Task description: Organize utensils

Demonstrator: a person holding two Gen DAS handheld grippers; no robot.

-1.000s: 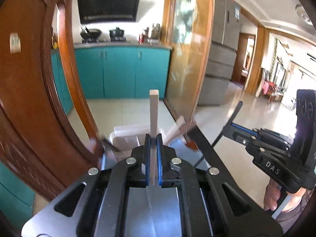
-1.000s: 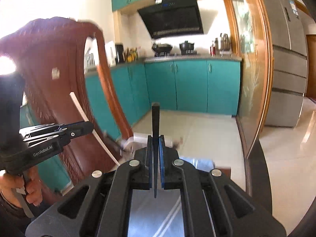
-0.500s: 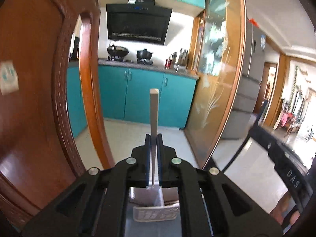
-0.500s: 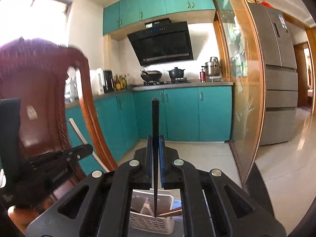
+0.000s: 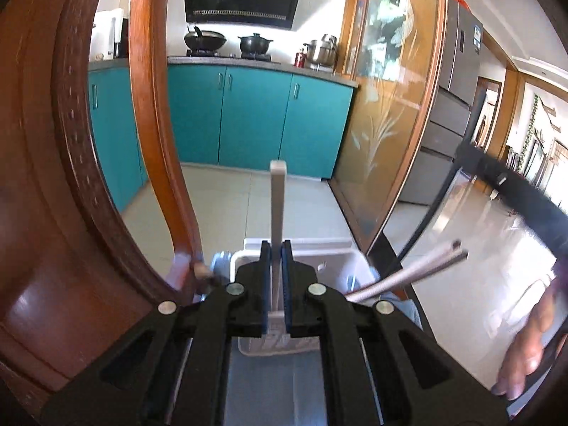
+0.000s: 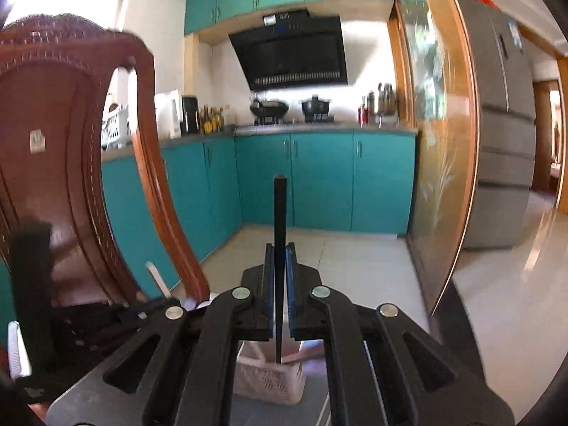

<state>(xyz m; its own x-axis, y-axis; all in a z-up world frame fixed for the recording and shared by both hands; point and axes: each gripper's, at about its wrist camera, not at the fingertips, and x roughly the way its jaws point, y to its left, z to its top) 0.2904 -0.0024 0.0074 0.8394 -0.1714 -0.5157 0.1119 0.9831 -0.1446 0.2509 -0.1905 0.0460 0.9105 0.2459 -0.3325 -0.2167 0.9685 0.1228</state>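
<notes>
In the left wrist view my left gripper is shut on a pale flat utensil handle that stands upright between the blue pads. Under it sits a white slotted utensil basket with grey chopsticks leaning out to the right. In the right wrist view my right gripper is shut on a thin black stick, held upright. Its lower tip hangs over the open top of the basket. The pale handle also shows at lower left, above the dark, blurred left tool.
A carved brown chair back rises close on the left of both views. The basket stands on a grey-blue table top. A glass sliding door is at right, teal kitchen cabinets behind. A hand shows at lower right.
Both grippers have sunk toward the basket, each still shut on its utensil. The basket now lies right beneath the fingers in both views, and the grey chopsticks have come into sight.
</notes>
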